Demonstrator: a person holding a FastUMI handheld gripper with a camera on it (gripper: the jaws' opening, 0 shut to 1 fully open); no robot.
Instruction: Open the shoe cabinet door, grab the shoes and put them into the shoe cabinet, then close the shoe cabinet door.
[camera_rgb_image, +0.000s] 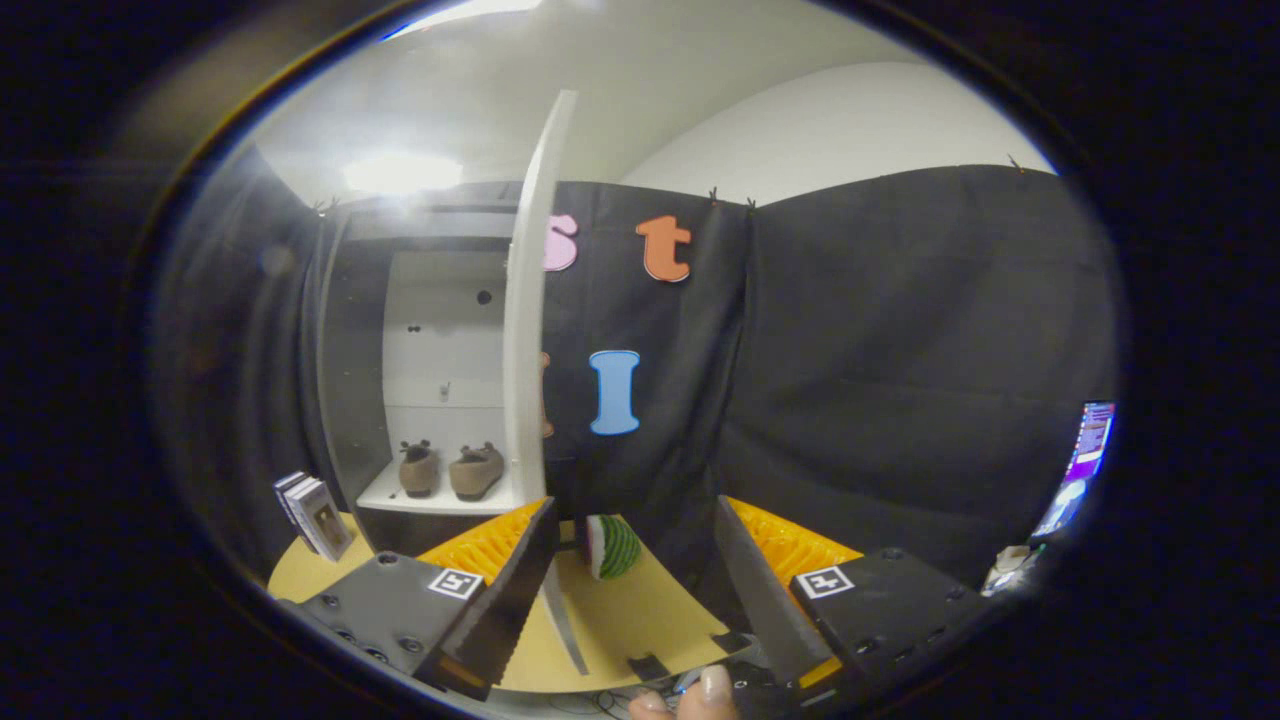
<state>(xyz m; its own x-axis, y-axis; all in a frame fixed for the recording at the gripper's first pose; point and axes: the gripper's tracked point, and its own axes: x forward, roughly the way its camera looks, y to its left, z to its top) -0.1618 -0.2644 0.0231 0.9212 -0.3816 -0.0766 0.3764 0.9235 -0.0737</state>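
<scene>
The cabinet (440, 330) stands on the table (640, 615) well beyond the fingers, to their left, against the black cloth wall (900, 380). Its door (527, 330) is swung open and seen nearly edge-on, a tall pale slab whose lower edge comes down just ahead of the left finger. Inside, the white back panel is lit and a bright lamp glare sits above it. The shoes (452, 470), a brown pair, sit side by side on the bottom shelf with heels toward the camera, left of the door. The hand-held gripper (636, 548) is released, its two fingers spread wide with nothing between them but bare tabletop. A watermelon slice (612, 546) lies on the table just ahead, between the fingers. A small box (315, 515) stands left of the cabinet. A fingertip (714, 690) shows under the gripper.
</scene>
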